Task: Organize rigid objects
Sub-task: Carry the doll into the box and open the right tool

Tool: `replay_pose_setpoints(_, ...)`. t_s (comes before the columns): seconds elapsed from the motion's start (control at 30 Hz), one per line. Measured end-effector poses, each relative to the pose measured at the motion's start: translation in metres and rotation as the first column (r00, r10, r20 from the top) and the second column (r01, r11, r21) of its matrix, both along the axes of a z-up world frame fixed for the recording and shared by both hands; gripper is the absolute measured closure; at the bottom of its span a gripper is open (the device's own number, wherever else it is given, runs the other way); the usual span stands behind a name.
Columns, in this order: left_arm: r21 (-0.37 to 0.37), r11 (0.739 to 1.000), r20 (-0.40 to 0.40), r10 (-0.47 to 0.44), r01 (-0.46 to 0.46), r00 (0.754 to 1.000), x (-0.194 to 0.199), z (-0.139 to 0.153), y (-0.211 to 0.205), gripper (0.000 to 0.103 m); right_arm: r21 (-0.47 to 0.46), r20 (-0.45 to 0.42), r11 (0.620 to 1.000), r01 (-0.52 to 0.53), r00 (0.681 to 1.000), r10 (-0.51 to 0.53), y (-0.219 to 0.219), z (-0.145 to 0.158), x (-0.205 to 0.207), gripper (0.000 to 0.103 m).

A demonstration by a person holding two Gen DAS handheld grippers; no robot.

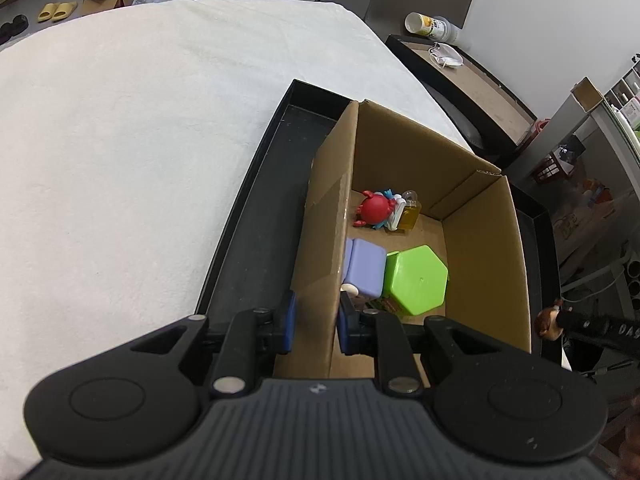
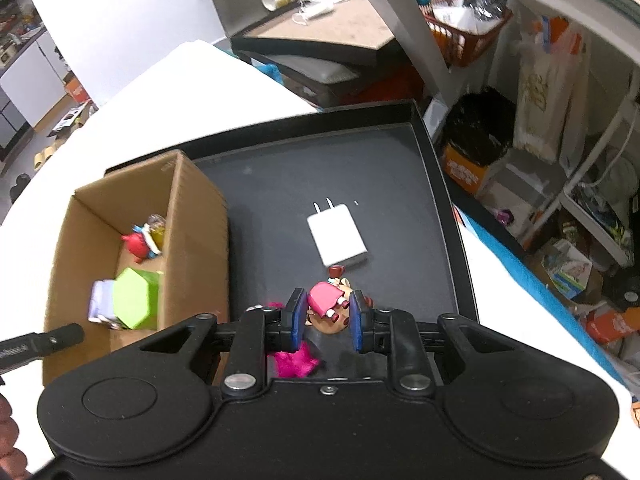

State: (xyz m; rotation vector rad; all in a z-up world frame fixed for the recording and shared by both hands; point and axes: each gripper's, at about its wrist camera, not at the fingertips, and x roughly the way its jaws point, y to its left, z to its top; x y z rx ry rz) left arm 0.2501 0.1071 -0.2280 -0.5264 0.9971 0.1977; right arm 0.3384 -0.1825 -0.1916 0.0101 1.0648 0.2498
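So the doll figurine [image 2: 329, 308] in the pink dress is what I'm on right now. It sits between the blue pads of my right hand-held gripper [image 2: 326, 316], down over the near part of the black tray [image 2: 440, 184]. The pads look snug on it, so I'd call that clamped, though I can't tell if it's lifted off the tray floor yet.

Left of it in the tray stands the cardboard box [image 2: 196, 216], and that's where the sorted stuff is: a green hexagonal block [image 1: 416, 278] at the near end touching a lavender block [image 1: 366, 268], and a red crab toy [image 1: 374, 209] plus a little bottle of yellow liquid [image 1: 411, 213] bunched at the far end. My left hand-held gripper [image 1: 316, 322] is pinched on the box's near-left wall, one pad outside and one inside, steadying it I guess.

Still loose on the tray: a white plug-in charger [image 2: 338, 238] just past the doll, toward the middle, and a magenta star-shaped thing [image 2: 296, 362] at the near edge, mostly hidden under my gripper.

So I'd say a bit over halfway: four in, one in hand, two to go.
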Motion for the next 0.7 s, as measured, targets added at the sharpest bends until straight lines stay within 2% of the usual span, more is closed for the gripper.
replay_pose_setpoints(0.37, -0.011, 1.0, 0.006, 0.004, -0.004, 1.0, -0.001, 0.0, 0.002, 0.084, -0.013, 0.062, 0.998, -0.06, 0.996, 0.06, 0.036, 0.031, 0.01, 0.08)
replay_pose_setpoints(0.7, -0.019, 1.0, 0.016, 0.001, -0.001, 1.0, -0.002, 0.0, 0.003, 0.083, -0.008, 0.089, 0.994, -0.108, 0.99, 0.109, 0.08, 0.041, 0.016, 0.08)
